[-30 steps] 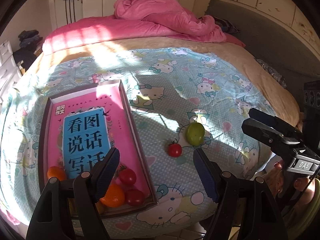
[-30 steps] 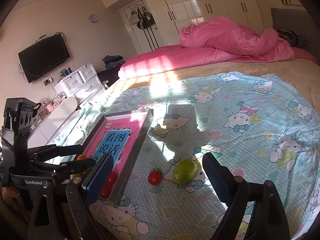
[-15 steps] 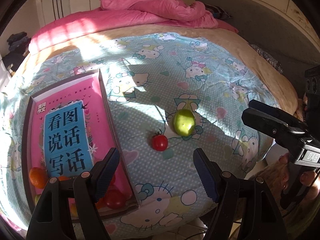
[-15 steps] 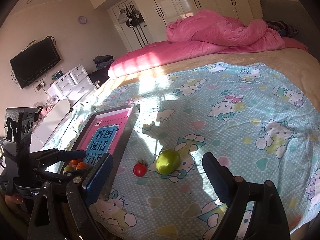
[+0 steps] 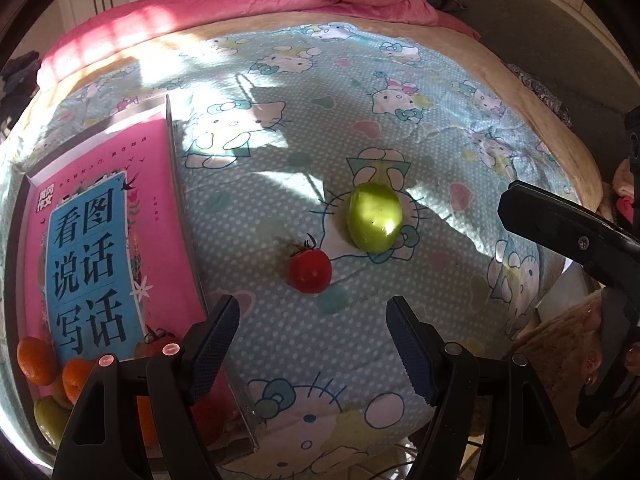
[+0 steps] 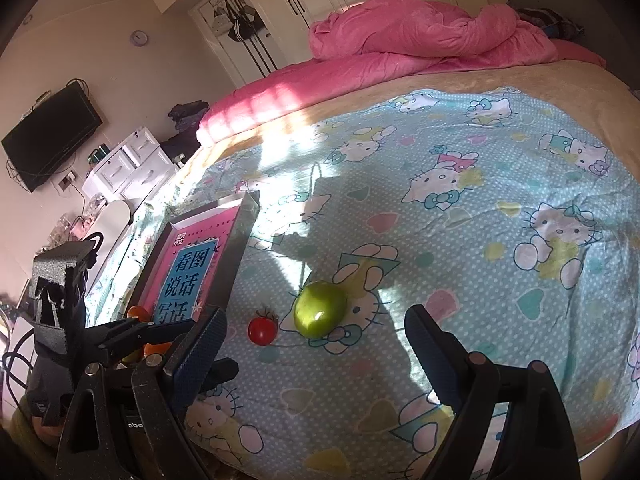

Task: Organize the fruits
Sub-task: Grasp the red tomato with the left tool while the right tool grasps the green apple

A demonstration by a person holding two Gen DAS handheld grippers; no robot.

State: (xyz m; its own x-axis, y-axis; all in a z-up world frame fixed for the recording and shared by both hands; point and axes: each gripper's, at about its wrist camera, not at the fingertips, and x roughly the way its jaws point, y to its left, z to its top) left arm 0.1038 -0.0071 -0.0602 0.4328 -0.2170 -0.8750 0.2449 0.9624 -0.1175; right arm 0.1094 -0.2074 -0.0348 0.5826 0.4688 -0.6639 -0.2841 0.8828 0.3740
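We have two fruits left loose on the bed — a small red tomato [image 5: 310,271] with its dark green stem cap on, and a larger green fruit [image 5: 375,216], smooth, glossy and egg-shaped. They lie near each other but apart, on the printed sheet [image 5: 400,80], just beside the tray [image 5: 188,220]. Both are round and slick, and the soft bedding gives under them, so we judge they could roll at a careless nudge.

The tray sits at the edge of the bed; its thin, upright wall looks meant to keep round things from wandering. Its floor is taken up by a flat pink book [image 5: 96,240] with a blue title panel, and the fruits already gathered — oranges [image 5: 38,360], a green one and some red ones — are bunched in the near corner, partly hidden behind our left gripper [image 5: 312,344].

That gripper is spread wide with nothing between its jaws, pointing down at the tomato, which lies just ahead of the ribbed blue pads [image 5: 212,340]. The rubbery, textured facing looks suited to a tight, shiny skin without bruising it.

Our right gripper [image 6: 316,344] is likewise spread and empty, aimed toward the green fruit from the other side. So each gripper seems lined up on its own fruit, the tomato likely first.
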